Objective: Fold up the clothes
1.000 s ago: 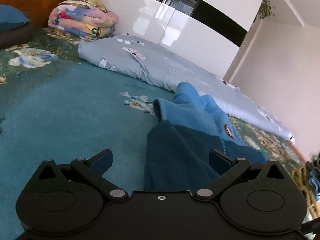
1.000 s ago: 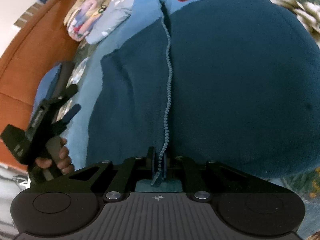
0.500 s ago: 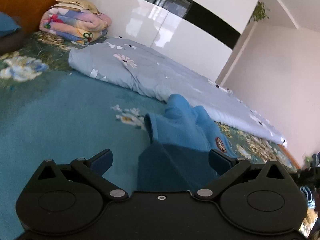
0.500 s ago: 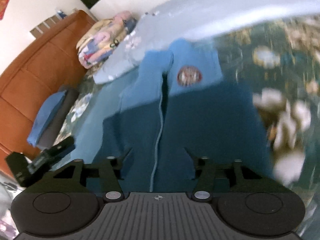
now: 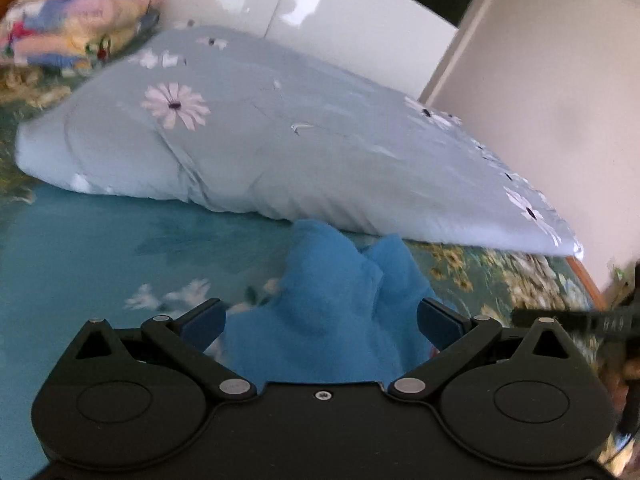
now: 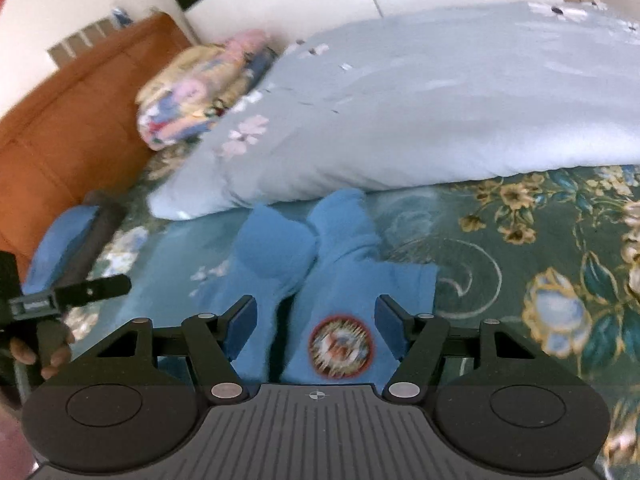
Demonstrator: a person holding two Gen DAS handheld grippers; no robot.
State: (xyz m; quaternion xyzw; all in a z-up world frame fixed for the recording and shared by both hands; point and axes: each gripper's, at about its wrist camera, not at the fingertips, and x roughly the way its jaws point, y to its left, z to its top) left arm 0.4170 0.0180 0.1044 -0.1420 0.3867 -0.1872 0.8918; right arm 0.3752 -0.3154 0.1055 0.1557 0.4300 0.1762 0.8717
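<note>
Both grippers stand wide and hold nothing. Our left gripper [image 5: 320,316] has its blue-padded fingers [image 5: 202,318] spread apart on either side of the light blue fleece jacket [image 5: 340,300], which lies on the teal flowered bedspread [image 5: 80,264]. Our right gripper [image 6: 316,316] is spread the same way, its jaws set either side of the jacket's chest, with a round red-rimmed badge [image 6: 341,347] between them. From the right wrist view we see the jacket's hood [image 6: 304,236] pointing away from us, its tip touching the edge of a pale grey-blue duvet [image 6: 400,120] printed with daisies. That duvet lies folded in a long mound across the far side of the bed. Beyond its left end sits a folded, many-coloured blanket [image 6: 192,92], blurred, beside an orange-brown headboard [image 6: 72,120]. A blue pillow [image 6: 60,248] lies near the headboard. At the left edge of the right wrist view, fingers of a hand [image 6: 44,350] grip the left tool's handle. White glossy wardrobe doors [image 5: 340,12] rise behind the bed.
</note>
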